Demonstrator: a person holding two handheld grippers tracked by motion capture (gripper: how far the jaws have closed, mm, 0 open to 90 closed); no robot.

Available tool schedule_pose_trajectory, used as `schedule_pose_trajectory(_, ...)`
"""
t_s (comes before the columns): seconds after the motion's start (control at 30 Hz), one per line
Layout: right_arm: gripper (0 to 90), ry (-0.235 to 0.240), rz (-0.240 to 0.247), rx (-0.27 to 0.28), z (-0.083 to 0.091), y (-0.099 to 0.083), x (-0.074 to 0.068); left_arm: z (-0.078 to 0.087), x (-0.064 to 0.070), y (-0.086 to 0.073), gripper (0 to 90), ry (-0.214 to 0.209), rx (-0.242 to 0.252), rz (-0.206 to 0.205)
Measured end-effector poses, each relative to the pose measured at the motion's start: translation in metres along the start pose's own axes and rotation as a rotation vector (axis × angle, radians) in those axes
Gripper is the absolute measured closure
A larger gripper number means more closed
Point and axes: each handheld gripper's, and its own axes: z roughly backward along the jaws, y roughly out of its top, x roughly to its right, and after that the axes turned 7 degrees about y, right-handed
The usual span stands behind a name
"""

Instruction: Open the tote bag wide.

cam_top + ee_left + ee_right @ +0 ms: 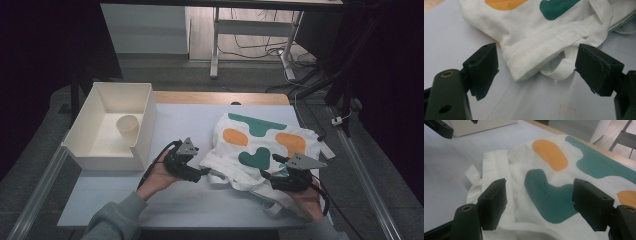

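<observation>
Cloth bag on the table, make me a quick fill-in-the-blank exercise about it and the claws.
1. The cloth bag is white with orange and ____ patches.
2. Both the left claw and the right claw have their jaws ____.
3. The paper cup stands inside the white ____.

Missing words: green; open; box

No words, numbers, brand marks or labels can be read anywhere in these views. The white cloth bag (260,145) carries only orange and green blobs, shapes and not letters. The cream bin (117,125) and the paper cup (128,128) inside it are unmarked, and the pale surface (190,200) is plain.
</observation>
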Motion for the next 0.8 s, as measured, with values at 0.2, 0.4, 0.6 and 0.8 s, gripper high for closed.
schedule_pose_trajectory(0.2, 27.5, 0.0, 0.003, 0.0, -0.002, 0.0, -0.001, -0.018, 0.002, 0.008, 19.5, -0.02, -0.025, -0.013)
schedule_pose_trajectory(0.4, 26.7, 0.006, 0.001, -0.01, -0.004, -0.001, -0.002, -0.033, 0.001, 0.007, 21.1, -0.036, -0.071, -0.029)
schedule_pose_trajectory(0.6, 26.5, 0.009, -0.002, -0.019, -0.006, -0.002, -0.002, -0.04, 0.0, 0.004, 24.8, -0.035, -0.103, -0.051)
schedule_pose_trajectory(0.8, 26.5, 0.015, 0.001, -0.03, -0.008, -0.003, -0.003, -0.052, 0.001, 0.0, 28.8, -0.031, -0.136, -0.073)
